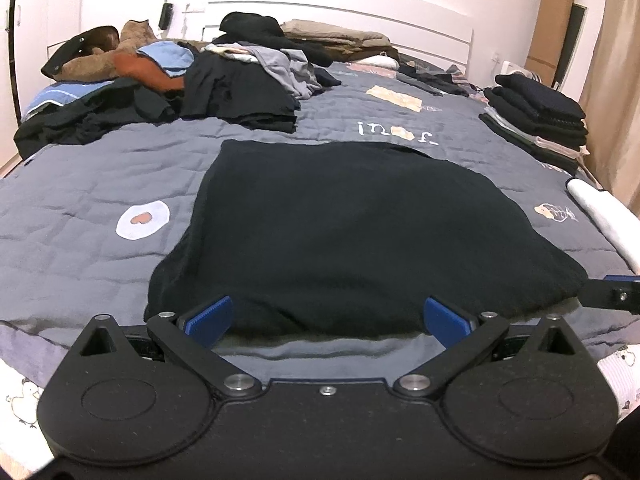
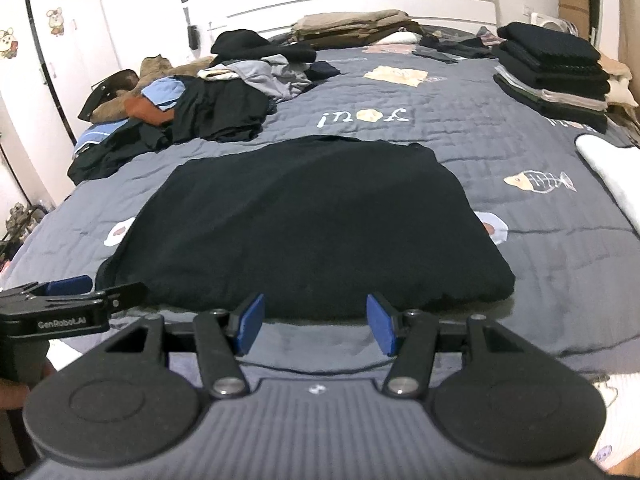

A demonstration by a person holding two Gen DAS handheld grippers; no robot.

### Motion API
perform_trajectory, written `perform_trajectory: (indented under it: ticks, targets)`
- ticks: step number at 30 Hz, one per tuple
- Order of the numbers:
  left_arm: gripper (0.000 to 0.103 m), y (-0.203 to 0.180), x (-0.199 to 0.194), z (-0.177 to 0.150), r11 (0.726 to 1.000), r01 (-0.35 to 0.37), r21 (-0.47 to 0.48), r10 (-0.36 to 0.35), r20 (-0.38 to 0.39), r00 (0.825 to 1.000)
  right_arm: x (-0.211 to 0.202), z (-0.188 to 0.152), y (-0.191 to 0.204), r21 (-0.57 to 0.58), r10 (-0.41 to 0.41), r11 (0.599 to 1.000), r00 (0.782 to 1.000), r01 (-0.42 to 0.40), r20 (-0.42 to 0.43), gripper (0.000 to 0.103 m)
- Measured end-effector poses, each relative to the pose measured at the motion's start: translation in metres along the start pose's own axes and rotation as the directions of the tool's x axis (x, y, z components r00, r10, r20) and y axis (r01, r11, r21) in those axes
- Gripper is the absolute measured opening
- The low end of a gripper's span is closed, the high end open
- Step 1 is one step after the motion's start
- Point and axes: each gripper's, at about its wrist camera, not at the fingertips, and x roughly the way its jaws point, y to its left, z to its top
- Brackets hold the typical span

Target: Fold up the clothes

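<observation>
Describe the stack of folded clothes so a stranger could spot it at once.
Start at the grey quilt covering the bed. Follow its right edge towards the headboard to the stack. Unlike the loose heap opposite, it is neatly squared layers, mostly black with thin pale ones between.

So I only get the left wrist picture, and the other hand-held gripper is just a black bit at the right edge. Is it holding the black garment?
Observer: No. The right wrist view shows the right hand-held gripper open, its blue pads apart at the near edge of the folded black garment, with nothing between them.
Operator: Is anything hidden past the garment's right side?
Observer: Yes, a fried-egg patch on the quilt, right at the garment's edge.
Operator: Does my own gripper carry a name?
Observer: The side of the left hand-held gripper reads GenRobot.AI on a printed label.
</observation>
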Motion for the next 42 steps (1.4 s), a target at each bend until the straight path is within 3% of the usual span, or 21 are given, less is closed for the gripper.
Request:
perform_trajectory:
  ticks: [12,32,38,42]
  targets:
    - [0.103,0.013,-0.005,0.005,1.000,-0.008,-0.014,0.009,0.015,1.000,0.008,0.015,0.025,-0.039,0.013,0.999,1.000,-0.012,0.004,0.056]
    - [0.103,0.040,-0.004,0.007,0.996,-0.059,-0.069,0.060,0.003,0.998,0.024,0.014,0.036,-0.031,0.034,0.999,0.999,-0.034,-0.008,0.056]
    - [0.103,0.065,0.004,0.005,0.977,-0.049,-0.207,0.045,-0.022,0.999,0.034,0.017,0.035,-0.012,0.058,0.998,0.998,-0.058,-0.002,0.056]
    - [0.103,0.090,0.009,0.002,0.941,-0.040,-0.337,0.036,-0.018,0.999,0.046,0.019,0.031,0.030,0.117,0.993,0.993,-0.117,0.007,0.056]
